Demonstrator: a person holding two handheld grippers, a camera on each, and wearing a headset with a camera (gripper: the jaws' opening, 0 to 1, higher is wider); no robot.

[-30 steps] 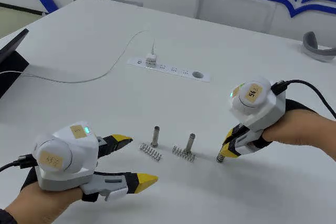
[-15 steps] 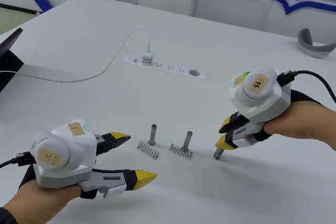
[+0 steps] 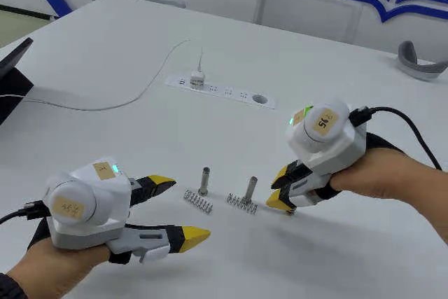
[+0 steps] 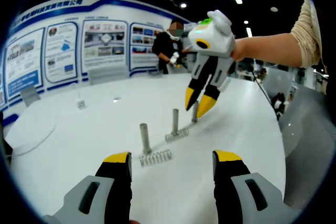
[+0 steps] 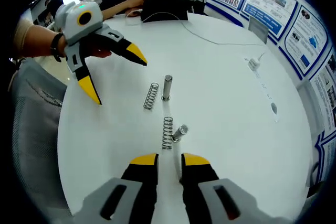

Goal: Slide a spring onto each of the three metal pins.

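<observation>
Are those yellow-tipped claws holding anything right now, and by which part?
Left gripper: nothing, jaws open. Right gripper straddles the upright spring near its top; whether it really grips it cannot be told.

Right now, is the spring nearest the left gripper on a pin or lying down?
Lying down. The spring lies flat on the table beside the upright pin, whose shaft is bare.

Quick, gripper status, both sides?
Left gripper: open, holding nothing.
Right gripper: jaws nearly together at the third pin; whether it grips cannot be told.
</observation>
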